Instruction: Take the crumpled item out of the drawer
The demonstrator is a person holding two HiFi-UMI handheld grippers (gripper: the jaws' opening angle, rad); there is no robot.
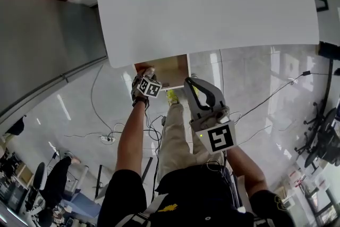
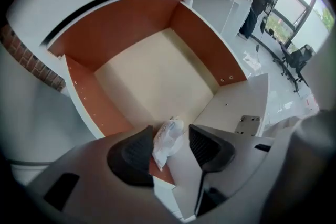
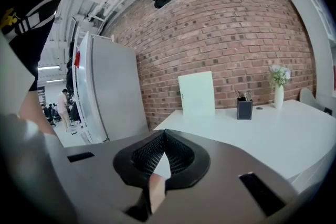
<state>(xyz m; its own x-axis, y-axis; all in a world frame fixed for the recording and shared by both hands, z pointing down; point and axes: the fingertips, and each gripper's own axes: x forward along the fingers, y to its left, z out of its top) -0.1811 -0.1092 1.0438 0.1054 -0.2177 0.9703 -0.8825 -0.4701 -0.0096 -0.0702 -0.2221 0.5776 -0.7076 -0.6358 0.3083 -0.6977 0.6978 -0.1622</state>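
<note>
The drawer (image 2: 157, 76) is pulled out beneath the white tabletop, with orange-brown walls and a pale floor. A crumpled white item (image 2: 168, 143) lies at its near edge, between the jaws of my left gripper (image 2: 172, 136). The left pad touches the item and a gap shows at the right pad, so the gripper is open. In the head view the left gripper (image 1: 146, 81) reaches into the drawer (image 1: 172, 69) and hides the item. My right gripper (image 1: 189, 83) is held beside the drawer, shut and empty. Its jaw tips meet in the right gripper view (image 3: 165, 134).
The large white table (image 1: 207, 2) spans the top of the head view. On it stand a vase (image 3: 279, 93), a pen holder (image 3: 244, 108) and a pale board (image 3: 197, 94). Cables (image 1: 106, 138) trail over the glossy floor. A person (image 2: 258, 2) and office chairs (image 2: 299, 57) are far off.
</note>
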